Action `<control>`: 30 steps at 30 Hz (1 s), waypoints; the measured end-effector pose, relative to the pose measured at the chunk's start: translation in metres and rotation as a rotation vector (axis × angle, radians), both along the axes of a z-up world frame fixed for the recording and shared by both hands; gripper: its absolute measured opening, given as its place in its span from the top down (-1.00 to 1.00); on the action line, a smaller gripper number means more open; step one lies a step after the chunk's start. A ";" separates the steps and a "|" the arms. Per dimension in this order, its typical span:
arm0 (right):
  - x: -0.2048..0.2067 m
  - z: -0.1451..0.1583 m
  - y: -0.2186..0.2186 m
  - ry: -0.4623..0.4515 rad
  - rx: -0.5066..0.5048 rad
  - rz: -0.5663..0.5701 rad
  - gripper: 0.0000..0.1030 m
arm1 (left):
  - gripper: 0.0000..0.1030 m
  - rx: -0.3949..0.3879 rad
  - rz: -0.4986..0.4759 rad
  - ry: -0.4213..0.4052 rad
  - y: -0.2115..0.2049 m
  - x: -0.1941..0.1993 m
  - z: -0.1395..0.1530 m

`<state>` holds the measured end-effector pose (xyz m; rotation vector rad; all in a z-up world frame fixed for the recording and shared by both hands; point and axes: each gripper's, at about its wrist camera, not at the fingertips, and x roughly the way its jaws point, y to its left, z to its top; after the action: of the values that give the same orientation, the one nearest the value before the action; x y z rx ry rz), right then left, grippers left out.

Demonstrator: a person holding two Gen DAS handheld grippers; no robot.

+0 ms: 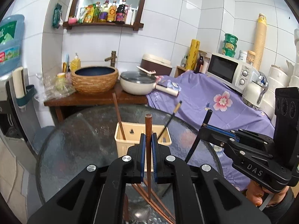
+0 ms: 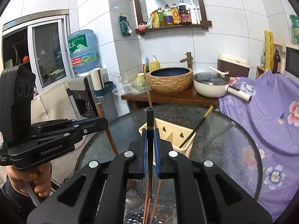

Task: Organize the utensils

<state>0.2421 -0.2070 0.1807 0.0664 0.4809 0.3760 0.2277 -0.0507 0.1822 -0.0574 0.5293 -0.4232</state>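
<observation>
Beyond the round glass tabletop [image 1: 74, 140] you see a woven basin [image 1: 95, 80] on a wooden stand [image 1: 93, 99], with a lidded white pan [image 1: 137, 85] just right of it. Far right, a microwave [image 1: 229, 71] sits on purple floral cloth [image 1: 205, 100]; bottles [image 2: 172, 15] line the high wall shelf.

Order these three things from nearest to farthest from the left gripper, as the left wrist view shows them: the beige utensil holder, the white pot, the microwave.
From the left gripper, which is shut on a brown chopstick:
1. Beige utensil holder, just ahead on the glass table.
2. White pot, farther back on the wooden counter, centre.
3. Microwave, far right by the wall; its gap from the pot is not large, so this last ranking is less sure.
</observation>
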 end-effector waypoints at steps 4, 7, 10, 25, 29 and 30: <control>0.012 0.024 -0.001 -0.013 0.014 -0.011 0.85 | 0.88 -0.023 0.008 -0.026 0.002 0.008 0.026; 0.022 0.046 -0.004 -0.031 0.044 -0.023 0.85 | 0.88 -0.038 0.032 -0.067 0.004 0.014 0.050; 0.032 0.068 -0.006 -0.068 0.056 -0.050 0.85 | 0.88 -0.028 0.048 -0.114 0.002 0.023 0.074; 0.096 0.045 -0.010 -0.108 0.020 -0.236 0.85 | 0.88 -0.065 0.173 -0.097 -0.004 0.109 0.054; 0.106 0.015 -0.014 -0.063 0.034 -0.249 0.85 | 0.88 -0.058 0.186 -0.045 -0.003 0.119 0.021; 0.108 0.009 -0.015 -0.049 0.040 -0.248 0.85 | 0.88 -0.057 0.187 -0.037 -0.003 0.121 0.016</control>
<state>0.3501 -0.2223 0.1894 0.1541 0.4113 0.1442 0.3483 -0.0539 0.1985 -0.1520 0.4708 -0.2561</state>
